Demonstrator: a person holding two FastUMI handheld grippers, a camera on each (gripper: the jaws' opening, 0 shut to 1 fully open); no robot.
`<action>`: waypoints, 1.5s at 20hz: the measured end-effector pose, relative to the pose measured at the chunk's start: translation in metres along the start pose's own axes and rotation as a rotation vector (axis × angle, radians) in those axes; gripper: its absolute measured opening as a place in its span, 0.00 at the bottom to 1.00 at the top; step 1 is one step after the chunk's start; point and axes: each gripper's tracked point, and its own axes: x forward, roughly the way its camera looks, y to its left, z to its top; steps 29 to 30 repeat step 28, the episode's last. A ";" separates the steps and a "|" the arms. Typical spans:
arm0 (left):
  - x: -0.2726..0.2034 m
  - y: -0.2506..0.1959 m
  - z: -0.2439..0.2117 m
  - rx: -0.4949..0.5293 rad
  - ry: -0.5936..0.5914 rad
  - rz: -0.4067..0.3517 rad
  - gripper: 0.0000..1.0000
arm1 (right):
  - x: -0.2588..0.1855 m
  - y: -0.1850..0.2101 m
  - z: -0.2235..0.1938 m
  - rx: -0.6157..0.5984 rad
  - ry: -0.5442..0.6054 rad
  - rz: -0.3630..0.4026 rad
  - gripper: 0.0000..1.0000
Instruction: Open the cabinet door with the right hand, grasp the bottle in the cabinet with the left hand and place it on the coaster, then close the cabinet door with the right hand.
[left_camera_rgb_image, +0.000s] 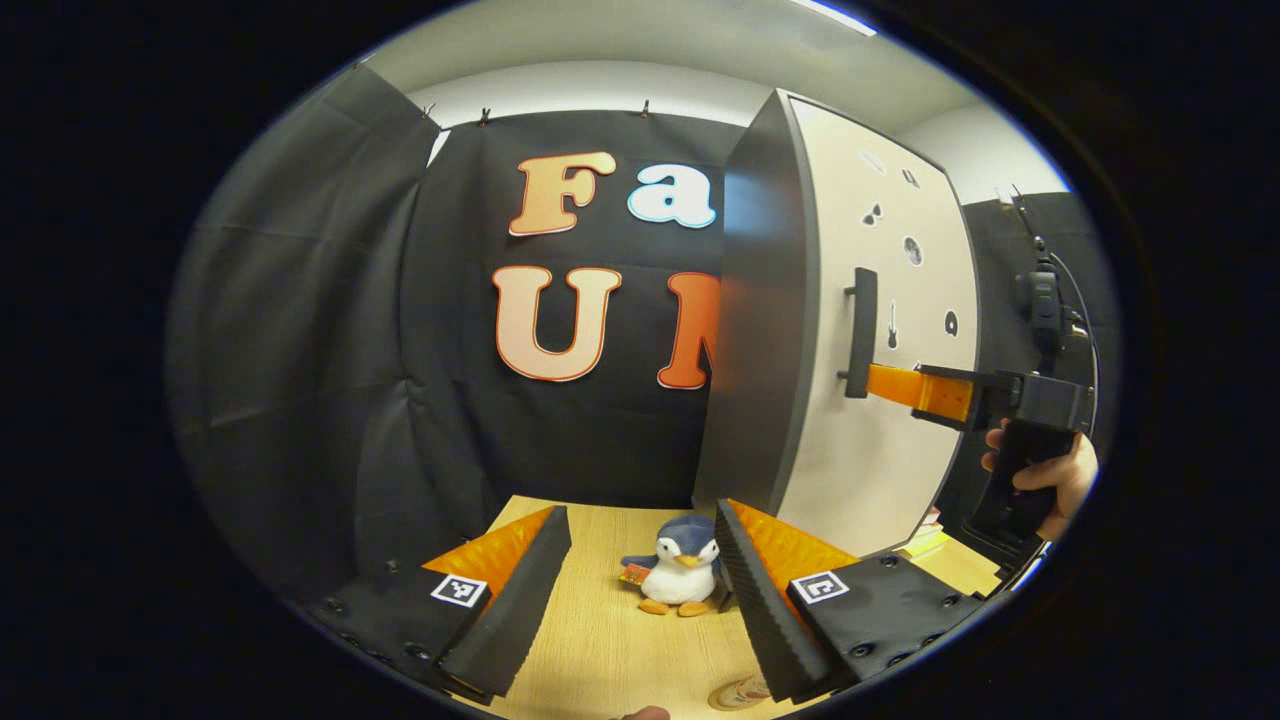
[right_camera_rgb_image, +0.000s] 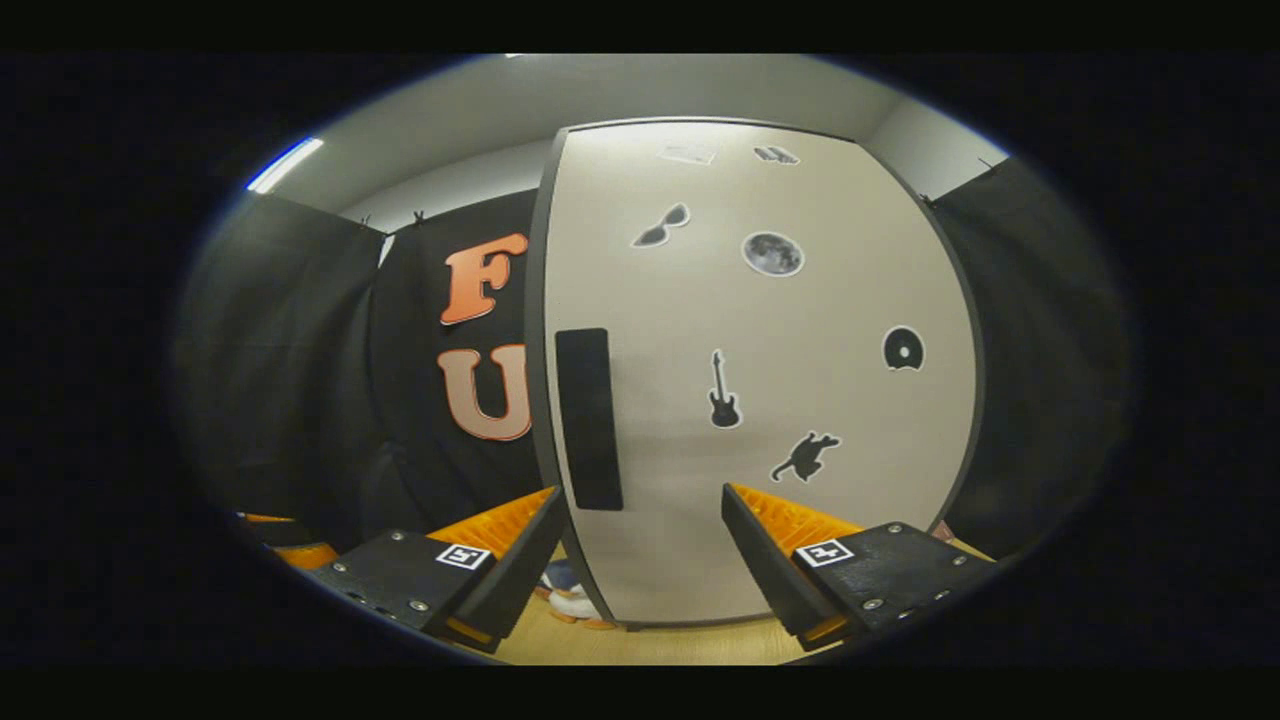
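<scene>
Now right tool (right_camera_rgb_image: 640, 560), jaws wide, faces dark vertical handle (right_camera_rgb_image: 589, 420) on pale stickered cabinet door (right_camera_rgb_image: 760, 480), centre frame, apparently lining up for pull; left tool (left_camera_rgb_image: 640, 590) waits wide over wooden counter (left_camera_rgb_image: 600, 640).

I'm in a staged test booth: black cloth walls (left_camera_rgb_image: 300, 330) at nine o'clock, a sticker-covered cabinet (right_camera_rgb_image: 760, 380) at twelve, wooden table (left_camera_rgb_image: 600, 640), ceiling light (right_camera_rgb_image: 285, 165) overhead.

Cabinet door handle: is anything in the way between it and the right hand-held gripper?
Nothing visible. In the right gripper view the handle sits just ahead of the open right hand-held gripper, on the shut cabinet door. In the left gripper view its fingers already reach the handle.
</scene>
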 end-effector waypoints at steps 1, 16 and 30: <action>-0.005 -0.010 0.005 0.000 -0.004 0.000 0.95 | -0.016 -0.007 0.001 -0.008 0.005 -0.004 0.95; -0.082 -0.138 0.050 0.055 -0.066 0.006 0.95 | -0.198 -0.106 0.015 -0.005 0.020 -0.074 0.94; -0.103 -0.144 0.053 0.068 -0.075 0.059 0.95 | -0.210 -0.114 0.016 -0.019 -0.002 -0.052 0.95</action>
